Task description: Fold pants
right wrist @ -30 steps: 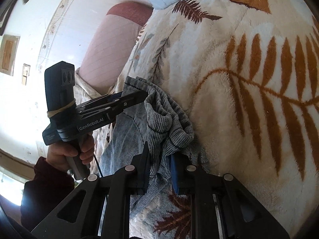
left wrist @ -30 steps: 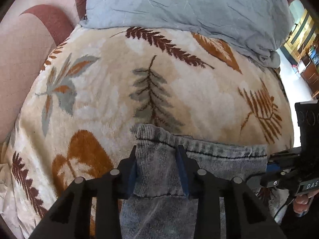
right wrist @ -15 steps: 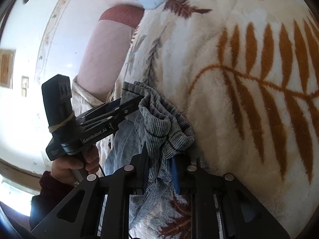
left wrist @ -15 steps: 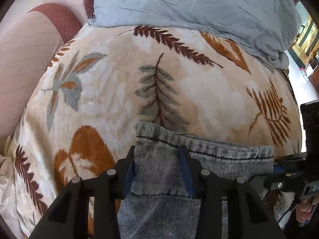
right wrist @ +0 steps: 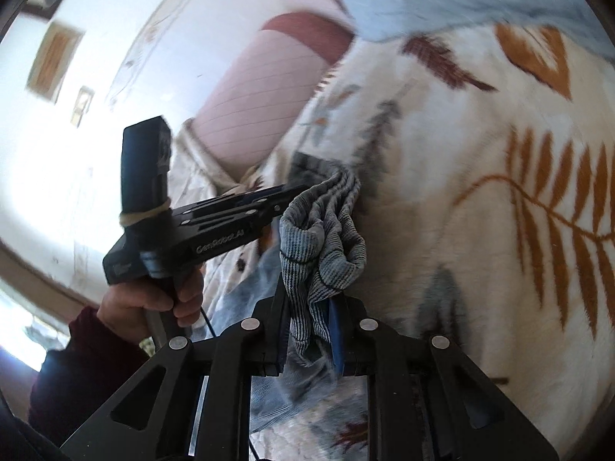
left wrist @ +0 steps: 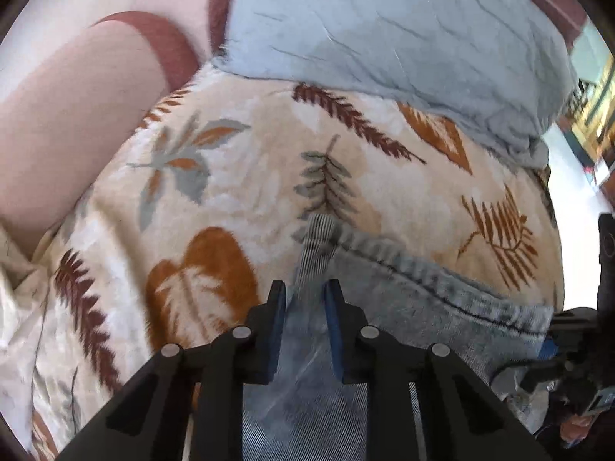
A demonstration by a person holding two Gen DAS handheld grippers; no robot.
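Observation:
Grey-blue denim pants [left wrist: 403, 307] hang over the leaf-patterned blanket [left wrist: 238, 176], their waistband edge stretched between both grippers. My left gripper [left wrist: 305, 292] is shut on the left corner of the waistband. My right gripper [right wrist: 309, 307] is shut on the bunched, ribbed right corner of the pants [right wrist: 326, 238]. In the right wrist view the left gripper [right wrist: 292, 196] reaches in from the left, held by a hand, pinching the far corner. The lower part of the pants is hidden below both views.
A light blue pillow or quilt [left wrist: 384, 30] lies at the far end of the blanket. A pink and maroon headboard [left wrist: 77, 96] stands at the far left. The bed's right edge drops to the floor [left wrist: 569, 169].
Both grippers have lifted and pulled the waistband up and back; the pants edge now hangs slanted and the views are blurred by motion. Both grips have held.

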